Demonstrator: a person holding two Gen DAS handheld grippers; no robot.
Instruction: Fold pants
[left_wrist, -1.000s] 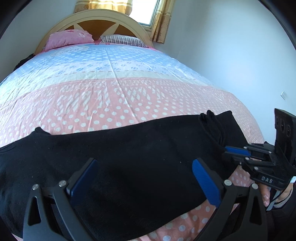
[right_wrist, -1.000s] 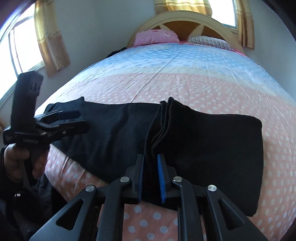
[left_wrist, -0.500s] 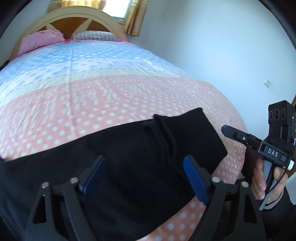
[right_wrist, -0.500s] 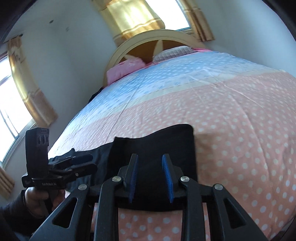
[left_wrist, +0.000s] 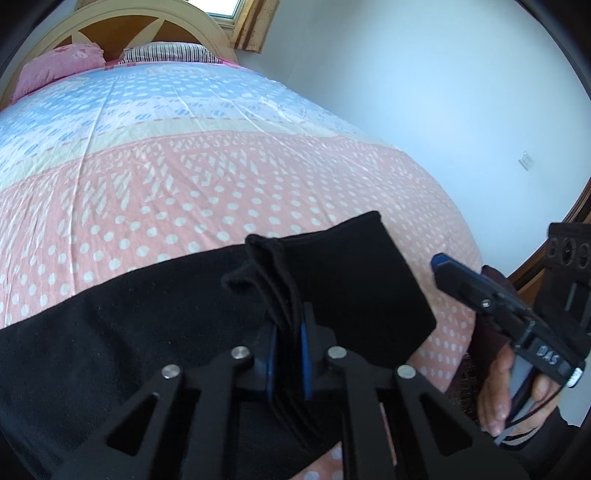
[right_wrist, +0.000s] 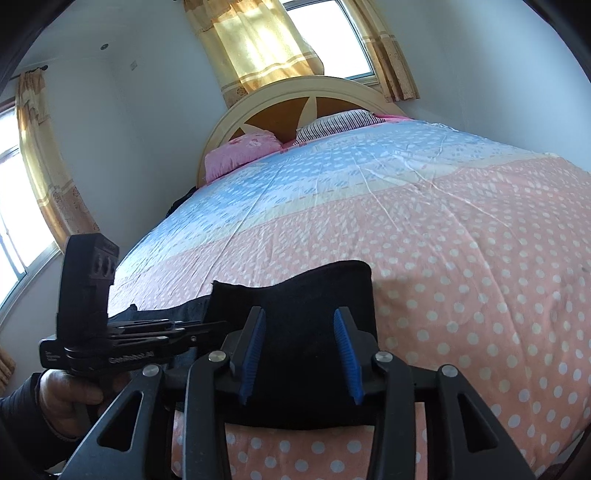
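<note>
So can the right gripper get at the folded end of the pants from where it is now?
Probably yes. The right gripper has just been opening, its jaws standing apart over the folded end of the black pants with nothing between. The left gripper is shut on the bunched edge beside it.

Daylit white-walled bedroom (right_wrist: 480, 55): arched headboard (right_wrist: 314, 96), 2 gold-curtained windows (right_wrist: 325, 37).

pants (left_wrist: 155, 325): matt black knit cloth, slightly fuzzy
bedspread (right_wrist: 461, 236): thin creased cotton-like cloth, dotted
left gripper (left_wrist: 288, 354): matt black plastic, blue ribbed pads, shiny metal screws
headboard (right_wrist: 280, 110): glossy painted wood
curtains (right_wrist: 258, 40): thin cloth
</note>
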